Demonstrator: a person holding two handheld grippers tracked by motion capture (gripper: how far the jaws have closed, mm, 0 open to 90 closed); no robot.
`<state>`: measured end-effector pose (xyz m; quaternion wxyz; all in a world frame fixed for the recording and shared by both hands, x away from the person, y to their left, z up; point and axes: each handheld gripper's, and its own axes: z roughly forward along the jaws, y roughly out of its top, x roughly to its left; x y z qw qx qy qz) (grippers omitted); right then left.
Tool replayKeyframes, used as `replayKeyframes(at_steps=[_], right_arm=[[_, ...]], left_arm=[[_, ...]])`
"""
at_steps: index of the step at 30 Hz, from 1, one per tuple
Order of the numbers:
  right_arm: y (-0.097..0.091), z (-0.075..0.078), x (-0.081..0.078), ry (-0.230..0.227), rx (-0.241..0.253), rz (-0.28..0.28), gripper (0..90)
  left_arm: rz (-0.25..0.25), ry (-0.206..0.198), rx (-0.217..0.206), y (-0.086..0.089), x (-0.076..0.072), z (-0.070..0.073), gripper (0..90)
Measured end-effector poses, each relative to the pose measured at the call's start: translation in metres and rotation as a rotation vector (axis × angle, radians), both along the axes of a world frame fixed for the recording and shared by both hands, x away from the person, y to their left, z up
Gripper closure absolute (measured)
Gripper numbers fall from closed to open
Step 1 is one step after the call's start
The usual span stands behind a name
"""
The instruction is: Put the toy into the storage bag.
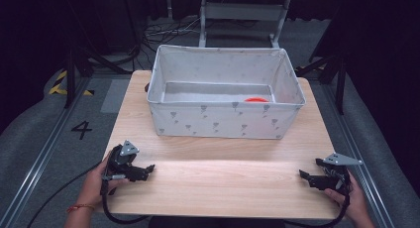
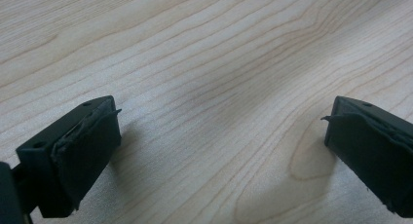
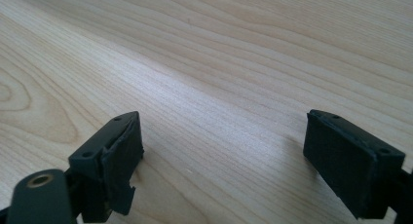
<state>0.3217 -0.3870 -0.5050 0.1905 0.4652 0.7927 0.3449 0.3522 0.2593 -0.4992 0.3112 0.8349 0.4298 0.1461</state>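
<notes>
- Resting low in the frame, the left gripper and right gripper are gaping wide, holding nothing.
- Sitting at upper middle, the cloth bin is looking soft and light; its top rim seems best to grab.
- Peeking inside is something orange.

Black numeral "4" on the grey floor

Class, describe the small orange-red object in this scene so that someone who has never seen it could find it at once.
Start at the wooden table and find the grey patterned fabric bin standing on its far half. Look inside, on the floor toward the bin's right front corner: the orange-red object lies there, partly hidden by the front wall. It is the one bright colour among grey and wood.
</notes>
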Motion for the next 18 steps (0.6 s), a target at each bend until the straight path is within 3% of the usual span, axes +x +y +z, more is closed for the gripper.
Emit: replayKeyframes(at_steps=[18], right_arm=[[0.0002,0.0001,-0.0002,0.0,0.0,-0.001,14.4]], left_arm=[[0.003,-0.002,0.003,-0.0002,0.0001,0.0001,0.0]])
